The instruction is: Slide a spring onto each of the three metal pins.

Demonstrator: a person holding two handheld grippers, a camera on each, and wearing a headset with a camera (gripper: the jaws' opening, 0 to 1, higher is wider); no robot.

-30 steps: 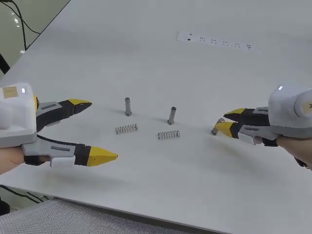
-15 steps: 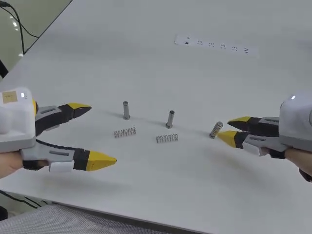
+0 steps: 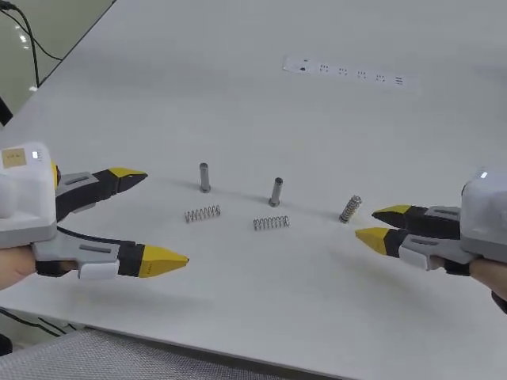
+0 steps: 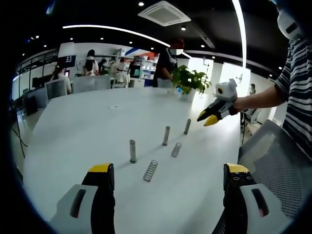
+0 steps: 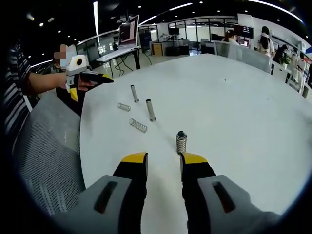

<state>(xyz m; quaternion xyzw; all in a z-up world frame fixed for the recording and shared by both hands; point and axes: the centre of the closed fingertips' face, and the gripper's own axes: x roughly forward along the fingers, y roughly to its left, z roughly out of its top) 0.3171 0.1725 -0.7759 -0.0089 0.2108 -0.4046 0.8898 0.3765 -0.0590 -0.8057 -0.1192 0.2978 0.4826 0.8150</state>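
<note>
Three metal pins stand in a row on the white table. The left pin and the middle pin are bare. The right pin wears a spring and leans a little. Two loose springs lie just in front of the bare pins. My right gripper is open with nothing between its jaws, a short way right of the sprung pin and apart from it. At the left my left gripper is wide open and holds nothing, level with the nearer spring.
A white power strip lies at the far side of the table. A black cable runs off the far left corner. The table's front edge is close below both grippers, with a grey mesh chair beneath it.
My right gripper has drawn back to the right, away from the right pin, and the spring stays on that pin. The left gripper has hardly moved.
</note>
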